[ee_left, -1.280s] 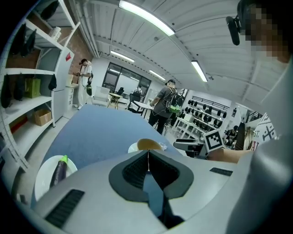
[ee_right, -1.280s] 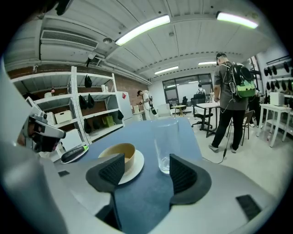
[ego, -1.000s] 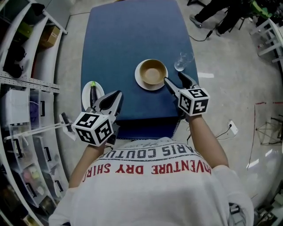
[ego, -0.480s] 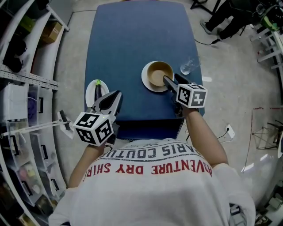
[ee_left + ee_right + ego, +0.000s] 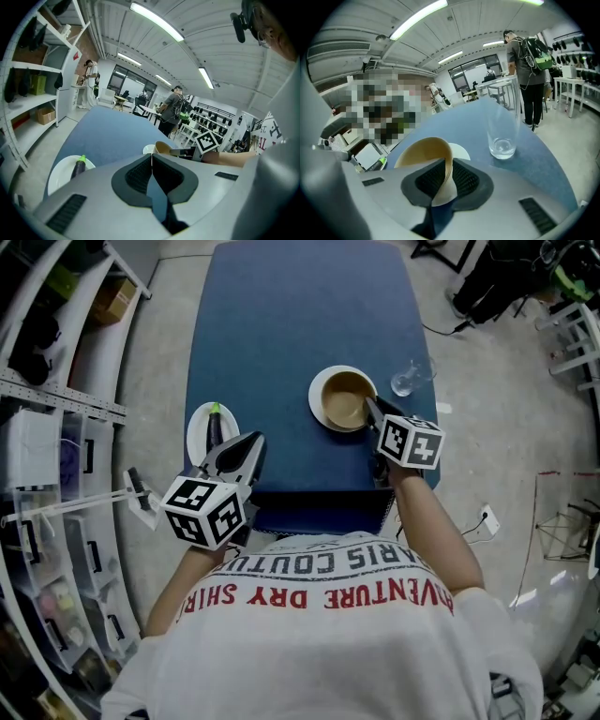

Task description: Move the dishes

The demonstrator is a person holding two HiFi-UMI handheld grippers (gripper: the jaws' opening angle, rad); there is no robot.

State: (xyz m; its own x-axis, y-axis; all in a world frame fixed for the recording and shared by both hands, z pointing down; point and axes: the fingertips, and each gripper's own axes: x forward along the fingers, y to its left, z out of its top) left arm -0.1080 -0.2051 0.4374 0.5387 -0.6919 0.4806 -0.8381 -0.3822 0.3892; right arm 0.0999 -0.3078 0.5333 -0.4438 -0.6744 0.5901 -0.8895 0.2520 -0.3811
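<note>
A tan bowl [image 5: 344, 398] sits on a white saucer plate [image 5: 319, 388] near the blue table's front right. My right gripper [image 5: 371, 409] is shut on the bowl's near rim; in the right gripper view the bowl wall [image 5: 423, 151] runs between the pads of the right gripper [image 5: 446, 177]. At the table's front left, a white plate [image 5: 198, 434] carries a dark eggplant [image 5: 215, 426]. My left gripper [image 5: 251, 442] is shut and empty, hovering just right of that plate, with its jaws pressed together in the left gripper view [image 5: 151, 161].
An empty clear glass [image 5: 407, 380] stands right of the bowl, near the table's right edge [image 5: 502, 123]. White shelving [image 5: 56, 409] lines the left side. People stand in the room beyond the table's far end [image 5: 174, 108].
My right gripper has moved forward from beside the saucer onto the bowl, and its jaws now hold the bowl's rim. The left gripper has stayed put.
</note>
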